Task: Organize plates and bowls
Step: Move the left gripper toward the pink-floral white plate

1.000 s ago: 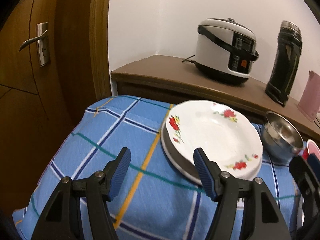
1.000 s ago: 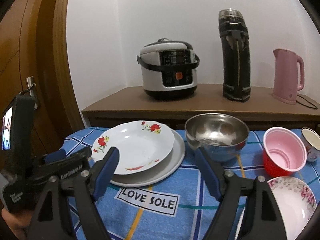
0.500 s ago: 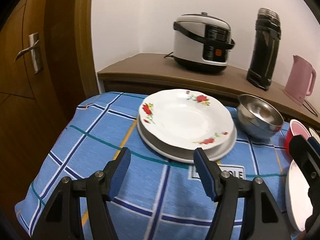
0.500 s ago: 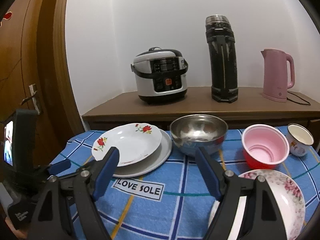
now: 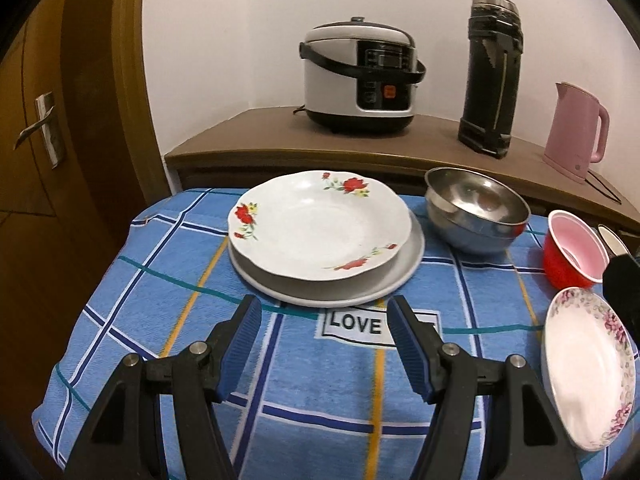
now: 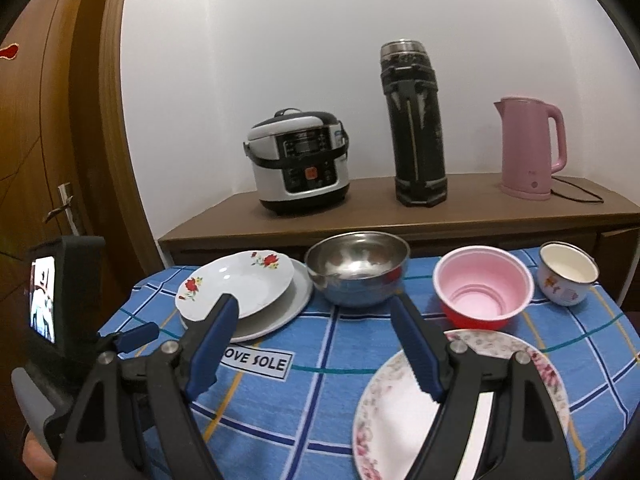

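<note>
Tablecloth [image 5: 168, 312]: rose plate [image 5: 320, 226] beyond left gripper [image 5: 322, 322].

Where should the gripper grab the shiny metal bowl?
Probably the steel bowl is best taken by its rim, from above: one finger inside, one outside the thin near wall. It stands upright and open, and its round body looks too wide and slippery to squeeze whole. The open right gripper is nearest.

Both views are evenly lit by soft indoor light from above, bright on the white wall [image 6: 280, 60], dim toward the wooden door [image 5: 48, 160] at the left. The steel bowl [image 6: 358, 268] carries small highlights (no harsh glare). Fisheye bending curves the door frame, corners vignette black, and focus is fairly sharp throughout.
</note>
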